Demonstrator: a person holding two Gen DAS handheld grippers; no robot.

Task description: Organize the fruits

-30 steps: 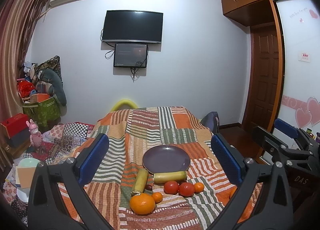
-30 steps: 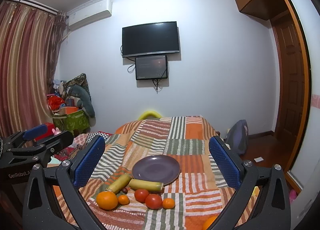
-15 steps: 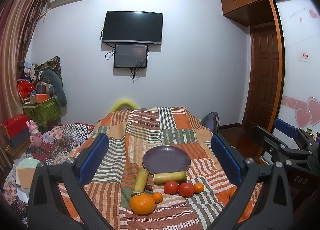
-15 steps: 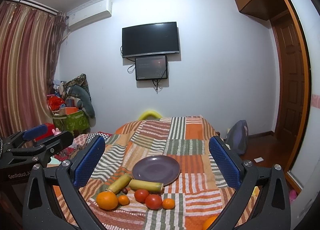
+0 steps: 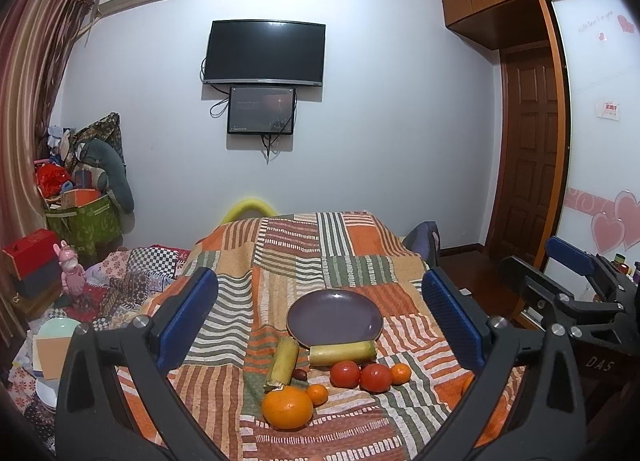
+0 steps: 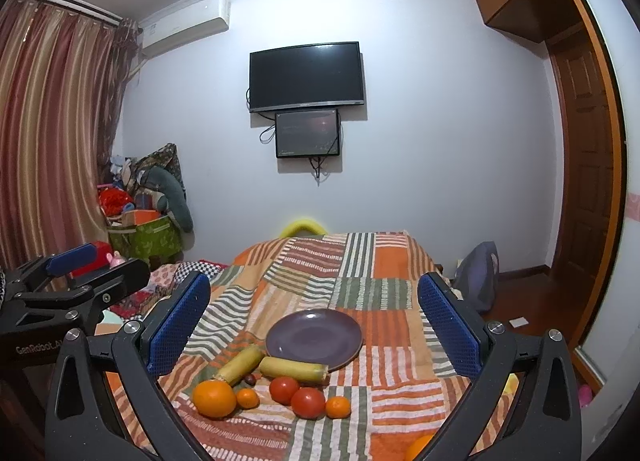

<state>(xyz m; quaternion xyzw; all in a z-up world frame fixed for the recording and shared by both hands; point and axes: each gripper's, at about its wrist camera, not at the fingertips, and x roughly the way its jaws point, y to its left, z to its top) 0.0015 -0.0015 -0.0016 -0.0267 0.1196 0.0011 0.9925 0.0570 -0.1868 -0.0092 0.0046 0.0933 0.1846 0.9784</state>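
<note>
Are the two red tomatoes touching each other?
Touching. In the right wrist view the farther red tomato and nearer red tomato overlap with no cloth between; the left wrist view agrees.

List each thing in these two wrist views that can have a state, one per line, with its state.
Left gripper: open, holding nothing.
Right gripper: open, holding nothing.
Purple plate: empty, flat on the patchwork cloth.
Large orange: on the cloth, not on the plate.
Two tomatoes: side by side, off the plate.
Wall television: screen dark.
Small screen below it: dimly lit.
Wooden door: closed.
</note>
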